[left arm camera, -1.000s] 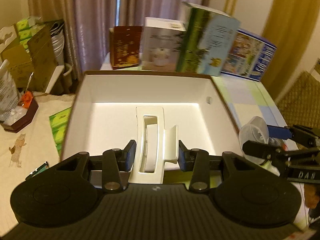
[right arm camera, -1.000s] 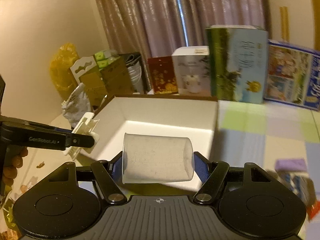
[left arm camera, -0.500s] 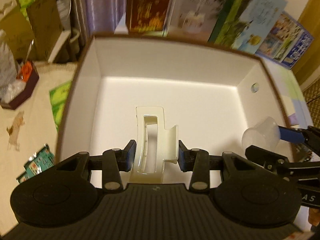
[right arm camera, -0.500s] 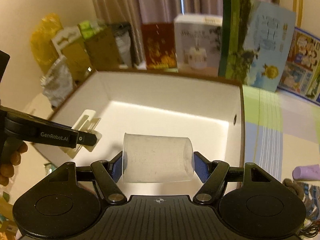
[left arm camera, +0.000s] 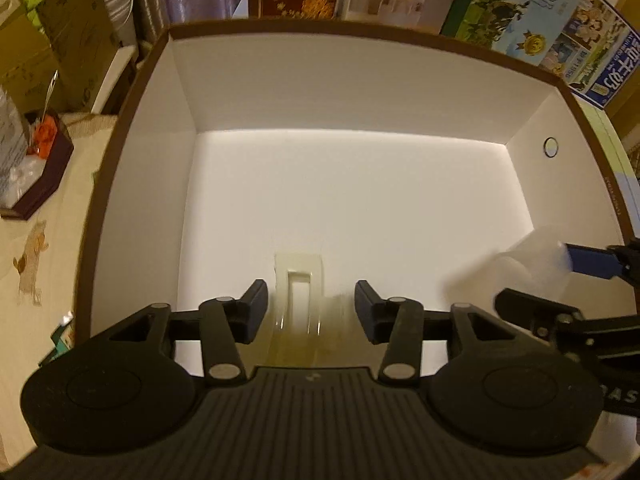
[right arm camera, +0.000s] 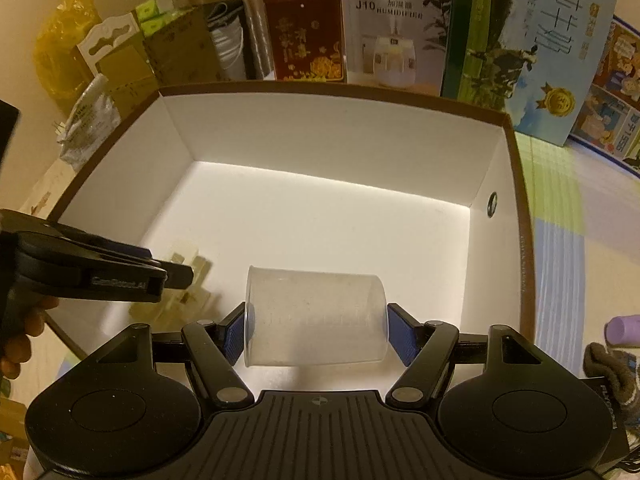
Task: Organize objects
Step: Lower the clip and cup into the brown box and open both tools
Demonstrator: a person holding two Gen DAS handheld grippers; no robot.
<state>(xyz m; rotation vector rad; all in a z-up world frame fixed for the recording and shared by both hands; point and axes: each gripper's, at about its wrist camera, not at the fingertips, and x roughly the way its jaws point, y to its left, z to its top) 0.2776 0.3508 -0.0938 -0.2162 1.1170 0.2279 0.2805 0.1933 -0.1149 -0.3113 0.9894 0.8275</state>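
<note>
Jaws: left gripper (left arm camera: 311,306) just opening around blurred clip (left arm camera: 299,300) — right gripper (right arm camera: 316,330) pinching cup (right arm camera: 316,316), over box (right arm camera: 320,136).

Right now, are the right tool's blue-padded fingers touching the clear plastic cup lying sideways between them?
Touching. The right wrist view shows the clear plastic cup pressed at both ends by the blue-padded fingers, held above the white box.

Each handheld matte-black plastic left gripper (left arm camera: 311,304) and right gripper (right arm camera: 316,330) had a ribbed black body flanked by two round discs with recessed circular centres. Angular black linkage arms were pinned with silver round-headed screws and ended in dark blue pads. A small white cross-hair mark sat on each ribbed body's far edge. Grey embossed lettering, too blurred to read, ran along one black finger.
</note>
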